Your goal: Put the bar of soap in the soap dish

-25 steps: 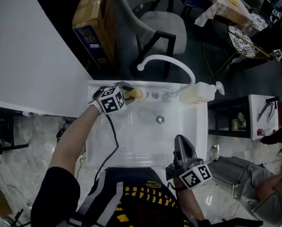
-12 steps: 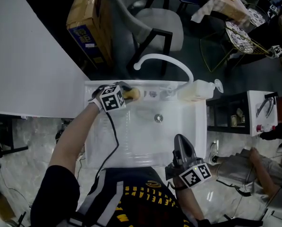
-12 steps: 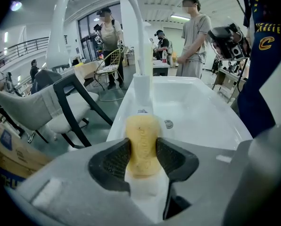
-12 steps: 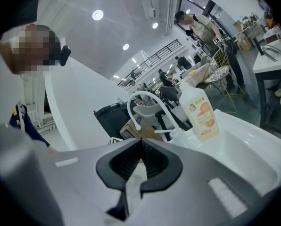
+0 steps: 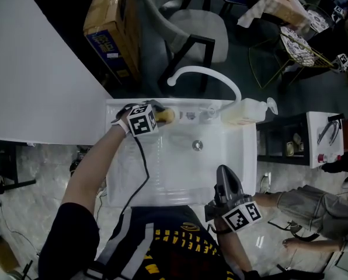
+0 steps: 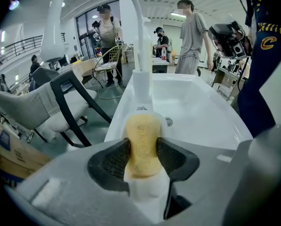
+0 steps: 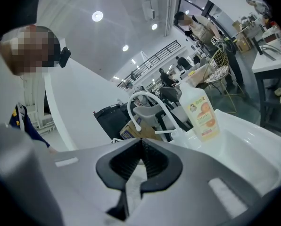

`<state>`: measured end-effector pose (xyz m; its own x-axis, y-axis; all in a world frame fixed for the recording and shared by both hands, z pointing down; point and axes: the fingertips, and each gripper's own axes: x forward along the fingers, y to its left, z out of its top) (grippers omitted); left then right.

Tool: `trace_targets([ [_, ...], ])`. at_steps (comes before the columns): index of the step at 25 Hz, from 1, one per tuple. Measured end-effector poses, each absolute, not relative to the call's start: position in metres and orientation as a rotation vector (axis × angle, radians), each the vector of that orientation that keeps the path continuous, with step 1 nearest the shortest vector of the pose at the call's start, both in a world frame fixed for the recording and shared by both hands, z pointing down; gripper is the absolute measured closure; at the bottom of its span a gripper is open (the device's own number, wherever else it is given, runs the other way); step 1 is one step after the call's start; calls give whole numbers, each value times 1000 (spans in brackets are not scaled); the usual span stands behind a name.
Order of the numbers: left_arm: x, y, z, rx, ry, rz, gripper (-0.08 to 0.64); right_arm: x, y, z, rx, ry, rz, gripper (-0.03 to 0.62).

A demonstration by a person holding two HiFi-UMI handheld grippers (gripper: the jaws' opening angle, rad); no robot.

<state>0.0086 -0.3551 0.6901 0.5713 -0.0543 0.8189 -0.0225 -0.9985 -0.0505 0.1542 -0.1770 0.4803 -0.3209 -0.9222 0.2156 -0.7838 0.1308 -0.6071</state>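
The left claw [image 6: 143,150] is closed on the yellow bar of soap [image 6: 143,131], pads pressing its two sides, at the back-left ledge of the sink [image 5: 180,174] beside the faucet [image 5: 206,74]. A white form under the bar may be the soap dish [image 6: 147,197] (hard to confirm). Best to settle the bar flat and ease open only once it rests, since it could slide into the basin. The right claw [image 7: 141,161] is closed and empty at the front rim.
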Motion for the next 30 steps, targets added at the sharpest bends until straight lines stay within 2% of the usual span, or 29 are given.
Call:
trace_targets([
  [9,7,-358,686,-2720,151,-1452,340,151,-176,476,-1672,2190,-962,589],
  [20,10,-346,645,-2777,220,-1332,341,151,-172,474,-1637,2214,-951,589],
  [30,12,-303,561,-2984,485,-911,344,144,-163,465,-1574,2264,-926,589],
])
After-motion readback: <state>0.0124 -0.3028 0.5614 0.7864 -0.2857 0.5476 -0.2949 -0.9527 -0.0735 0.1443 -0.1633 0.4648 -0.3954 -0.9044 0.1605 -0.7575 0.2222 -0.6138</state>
